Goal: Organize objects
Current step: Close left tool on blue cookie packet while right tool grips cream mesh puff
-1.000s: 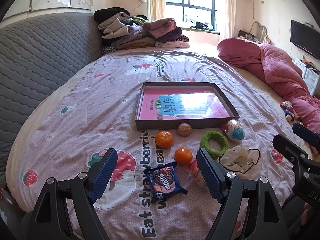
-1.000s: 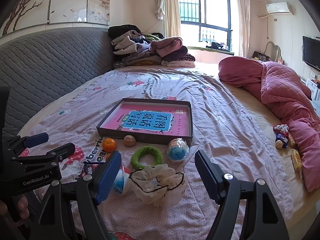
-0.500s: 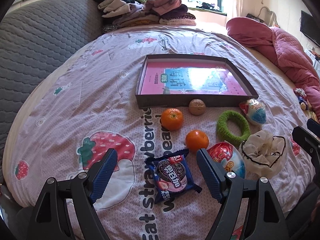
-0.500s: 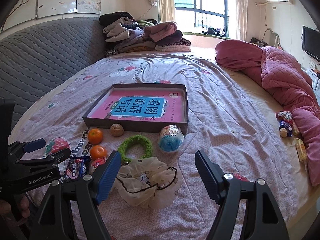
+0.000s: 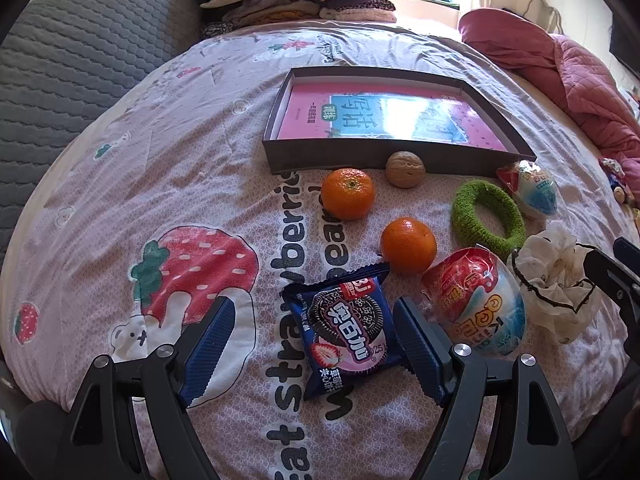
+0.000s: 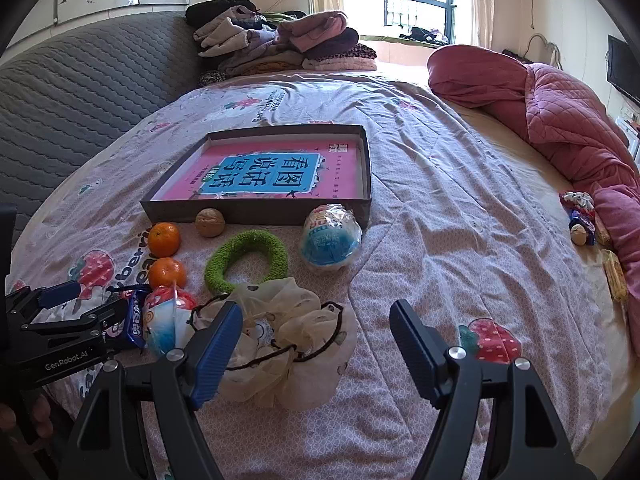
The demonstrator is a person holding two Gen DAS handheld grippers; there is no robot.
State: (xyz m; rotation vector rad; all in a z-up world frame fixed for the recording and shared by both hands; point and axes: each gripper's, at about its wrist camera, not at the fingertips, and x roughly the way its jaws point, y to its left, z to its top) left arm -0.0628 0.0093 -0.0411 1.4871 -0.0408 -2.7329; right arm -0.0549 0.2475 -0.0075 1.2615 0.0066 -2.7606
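Observation:
My left gripper (image 5: 312,344) is open, its jaws either side of a blue cookie packet (image 5: 344,324) lying on the bedsheet. Beyond it lie two oranges (image 5: 408,245), (image 5: 348,193), a walnut (image 5: 405,169), a green knitted ring (image 5: 488,216), a red-and-blue toy egg (image 5: 476,304), a second toy egg (image 5: 534,188) and a cream scrunchie (image 5: 556,284). A shallow dark box (image 5: 380,156) holds a pink book (image 5: 384,118). My right gripper (image 6: 316,344) is open above the scrunchie (image 6: 288,332). The left gripper also shows in the right wrist view (image 6: 86,306).
Folded clothes (image 6: 280,40) are stacked at the far end of the bed. A pink quilt (image 6: 560,120) is bunched along the right side, with small snacks (image 6: 584,220) beside it. A grey quilted headboard (image 6: 80,100) runs along the left.
My left gripper has moved forward and down, so the cookie packet now lies between its jaws. My right gripper has moved forward over the scrunchie.

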